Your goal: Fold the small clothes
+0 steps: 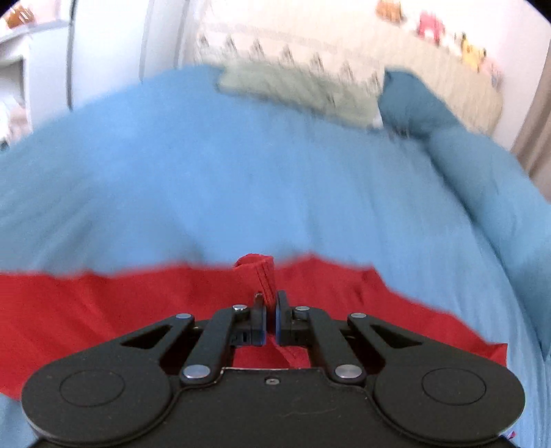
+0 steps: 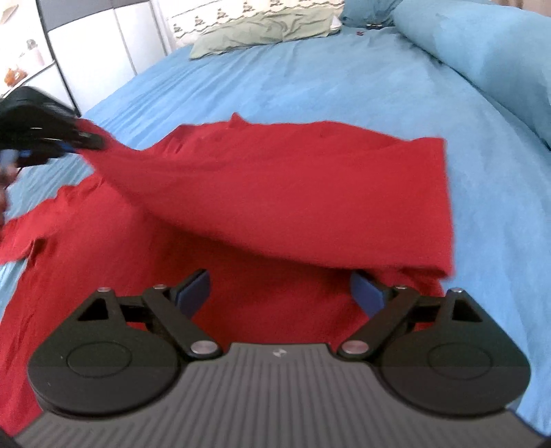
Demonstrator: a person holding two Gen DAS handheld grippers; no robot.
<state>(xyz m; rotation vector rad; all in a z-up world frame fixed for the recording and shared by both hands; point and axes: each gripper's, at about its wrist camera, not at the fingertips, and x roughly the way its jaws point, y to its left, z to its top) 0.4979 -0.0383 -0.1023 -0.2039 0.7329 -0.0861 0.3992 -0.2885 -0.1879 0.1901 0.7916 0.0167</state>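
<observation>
Your left gripper point(image 1: 270, 312) is pinched tight on a bunched hem of the red garment point(image 2: 275, 193), with a small fold of cloth sticking up between the blue pads. Your right gripper point(image 2: 280, 293) has its fingers spread wide with nothing between them, hovering over the lower layer of the cloth.

The garment is soft matte knit, lying mid-bed on the blue bedsheet point(image 2: 310, 79), with one layer lifted and draped over the other, toward the bed's right edge. The sheet is smooth and lightly wrinkled.

Only the right wrist view shows the left gripper point(image 2: 69, 139) pulling a corner up at the left side. A green pillow point(image 2: 261, 31) and a blue pillow point(image 2: 482, 51) sit at the head of the bed. The left wrist view is motion-blurred.
</observation>
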